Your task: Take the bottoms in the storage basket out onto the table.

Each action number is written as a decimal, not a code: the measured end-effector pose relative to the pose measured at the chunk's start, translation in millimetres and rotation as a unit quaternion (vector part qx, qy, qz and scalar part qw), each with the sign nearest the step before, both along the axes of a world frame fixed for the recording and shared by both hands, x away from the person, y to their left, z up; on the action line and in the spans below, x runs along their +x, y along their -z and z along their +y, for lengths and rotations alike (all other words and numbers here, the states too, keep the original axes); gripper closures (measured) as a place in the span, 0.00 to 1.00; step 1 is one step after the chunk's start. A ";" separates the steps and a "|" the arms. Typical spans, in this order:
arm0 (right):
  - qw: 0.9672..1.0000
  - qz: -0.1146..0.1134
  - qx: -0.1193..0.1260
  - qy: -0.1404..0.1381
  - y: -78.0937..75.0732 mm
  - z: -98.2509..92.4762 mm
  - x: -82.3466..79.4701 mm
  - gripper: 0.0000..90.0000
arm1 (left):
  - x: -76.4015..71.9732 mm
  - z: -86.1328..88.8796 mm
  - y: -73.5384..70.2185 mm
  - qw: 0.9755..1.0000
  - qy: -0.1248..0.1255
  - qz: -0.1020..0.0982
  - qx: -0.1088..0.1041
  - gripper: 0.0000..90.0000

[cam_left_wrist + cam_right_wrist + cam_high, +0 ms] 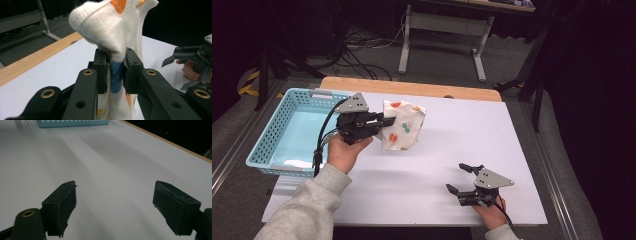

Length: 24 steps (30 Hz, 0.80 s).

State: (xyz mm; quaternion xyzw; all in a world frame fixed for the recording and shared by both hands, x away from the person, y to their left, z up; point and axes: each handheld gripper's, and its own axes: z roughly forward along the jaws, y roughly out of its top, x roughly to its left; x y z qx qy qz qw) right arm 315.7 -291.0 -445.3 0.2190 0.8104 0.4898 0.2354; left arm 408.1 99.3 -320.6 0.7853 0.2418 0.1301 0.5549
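light: bright tabletop (437, 150), dark surroundings | shadows: soft | blur: near tool parts, slight

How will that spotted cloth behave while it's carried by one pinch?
Probably floppy: the cloth bunches and droops around the left gripper. Likely light, since one pinch lifts it off the table. Its fuzzy weave should resist slipping.

White spotted cloth (404, 125), bunched, apparently off the table.

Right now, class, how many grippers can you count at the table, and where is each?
2. The left gripper is lifted near the blue basket, its jaws clamped on a spotted white cloth. The right gripper rests low at the table's near right, jaws wide apart.
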 end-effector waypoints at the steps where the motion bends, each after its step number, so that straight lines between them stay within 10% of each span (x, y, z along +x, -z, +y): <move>1: 1.000 0.000 0.000 0.000 0.0 0.0 0.0 0.22 | 0.3 -2.0 1.1 1.000 0.003 0.002 0.002 0.85; 24: 1.000 -0.001 0.000 -0.001 -0.1 0.0 -0.4 0.22 | 2.4 -40.4 33.6 0.999 0.028 0.023 0.018 0.85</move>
